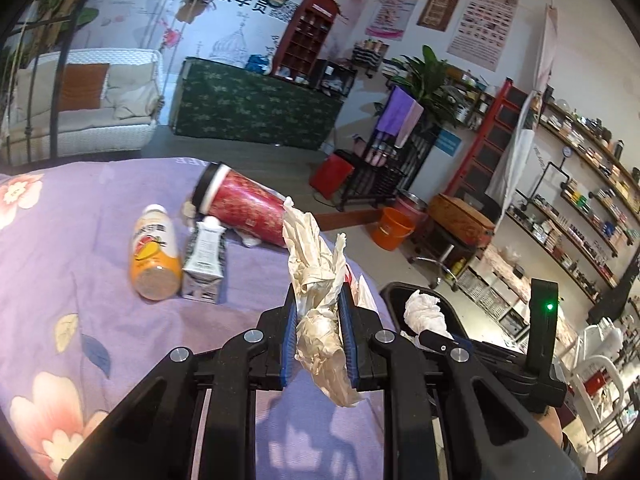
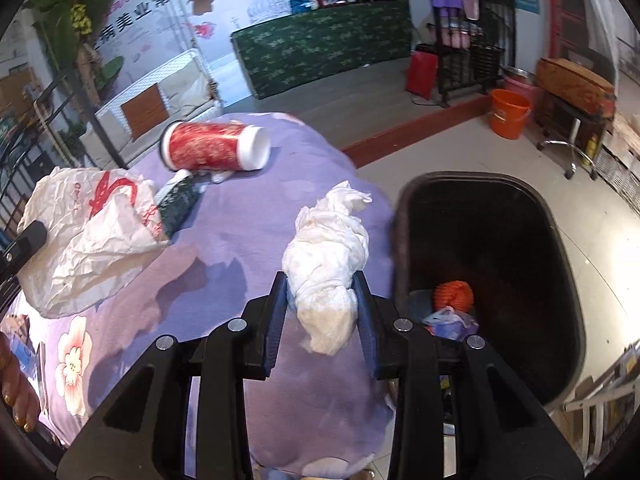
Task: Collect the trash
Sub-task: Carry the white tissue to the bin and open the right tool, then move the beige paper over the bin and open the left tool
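Left wrist view: you look from close above the purple bedspread (image 1: 80, 240), angled down and forward along the left gripper (image 1: 318, 320) toward the far wall. Right wrist view: steeper, close over the bedspread's right edge beside the black bin (image 2: 500, 240). Shared: red cup (image 1: 248, 212), bedspread, bin, orange bucket (image 1: 394, 228).

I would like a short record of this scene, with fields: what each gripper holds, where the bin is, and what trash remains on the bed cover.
left gripper: shut on a crumpled beige tissue
right gripper: shut on a crumpled white tissue
bin: black, open, on the floor beside the purple cover; some trash already inside
remaining on cover: red cup lying on its side, orange bottle, small carton, white plastic bag
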Demonstrator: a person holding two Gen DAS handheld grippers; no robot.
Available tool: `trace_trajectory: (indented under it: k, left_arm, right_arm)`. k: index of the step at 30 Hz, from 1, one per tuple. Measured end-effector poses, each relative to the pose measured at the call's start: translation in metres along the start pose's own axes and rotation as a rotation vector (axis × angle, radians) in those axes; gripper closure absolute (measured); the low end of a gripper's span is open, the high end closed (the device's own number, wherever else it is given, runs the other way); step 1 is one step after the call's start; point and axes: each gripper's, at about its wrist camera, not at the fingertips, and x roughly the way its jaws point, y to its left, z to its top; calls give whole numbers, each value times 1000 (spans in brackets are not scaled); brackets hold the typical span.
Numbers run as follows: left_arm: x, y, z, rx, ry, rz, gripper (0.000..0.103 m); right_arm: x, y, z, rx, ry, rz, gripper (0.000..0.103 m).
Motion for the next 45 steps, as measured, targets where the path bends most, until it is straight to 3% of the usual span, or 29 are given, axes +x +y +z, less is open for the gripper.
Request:
trace_trajectory:
  k: [12, 20, 23, 27, 35, 45]
  left_arm:
    - [28, -37, -9, 76, 63, -76, 84]
    - [41, -59, -17, 110, 102, -116, 84]
    - [45, -65, -20, 124, 119, -129, 84]
    - [51, -73, -25, 142, 137, -140, 84]
    - [63, -88, -30, 171, 174, -169, 84]
    - [95, -127, -37, 242, 241, -236, 84]
  right_arm:
    - [-3, -67, -10, 115, -2, -130, 69]
    - [30, -96, -21, 183, 61, -179, 68]
    - [45, -107, -28, 219, 97, -189, 61]
    - [56, -116, -36, 262, 124, -178, 42]
    - [36, -123, -30, 274, 74, -221, 32]
    - [-10, -152, -17, 345, -33, -282, 30]
